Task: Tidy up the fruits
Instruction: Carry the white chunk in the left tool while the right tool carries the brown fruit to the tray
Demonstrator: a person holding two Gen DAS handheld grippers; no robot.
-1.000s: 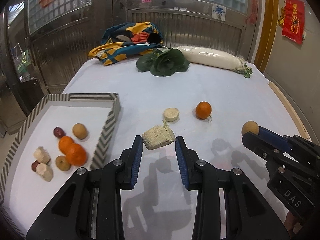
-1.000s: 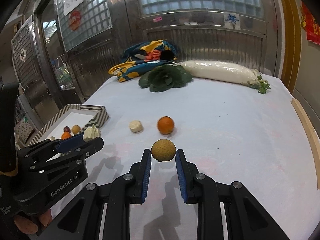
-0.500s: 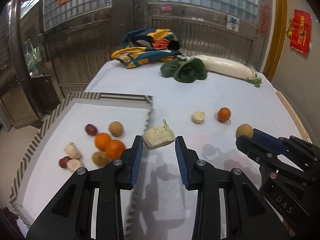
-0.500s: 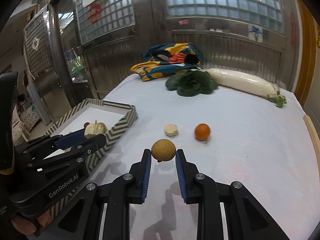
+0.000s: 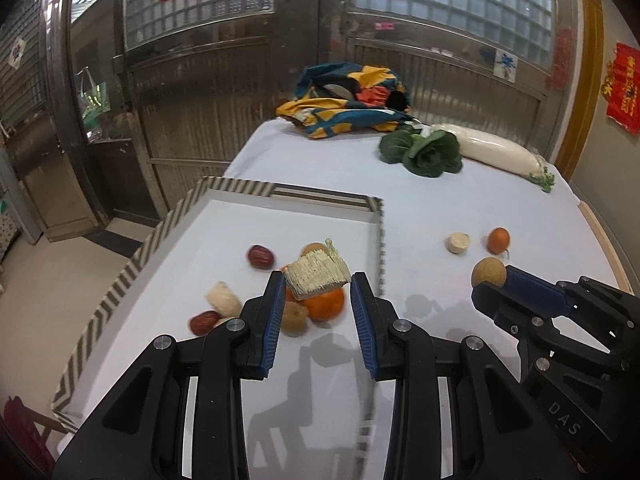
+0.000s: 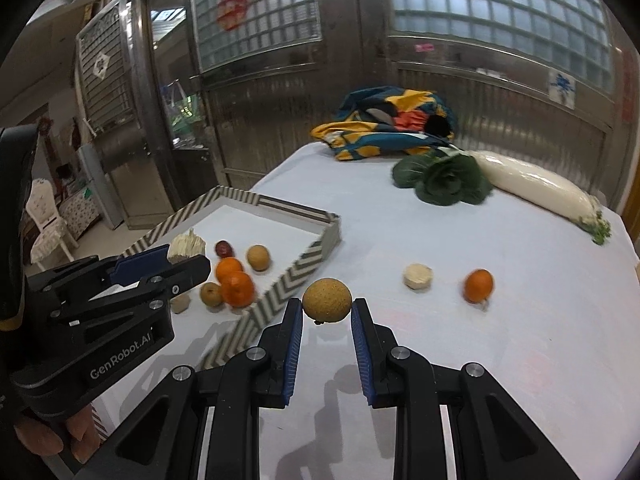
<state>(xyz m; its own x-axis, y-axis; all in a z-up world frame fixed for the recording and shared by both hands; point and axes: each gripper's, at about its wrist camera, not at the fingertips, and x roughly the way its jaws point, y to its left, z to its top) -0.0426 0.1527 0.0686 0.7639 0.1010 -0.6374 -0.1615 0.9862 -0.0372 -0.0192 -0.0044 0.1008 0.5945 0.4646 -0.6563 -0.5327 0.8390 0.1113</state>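
While the left wrist view looks down over the striped tray (image 5: 172,222), the left gripper (image 5: 317,306) has its jaws clamped on a pale ridged chunk (image 5: 318,273), carried above the fruit gathered there, probably for dropping in; in the right wrist view, the right gripper (image 6: 326,330) pinches a round tan fruit (image 6: 327,300) just outside the tray's near wall; an orange (image 6: 478,285) and a pale piece (image 6: 418,277) wait on the table (image 6: 520,320).
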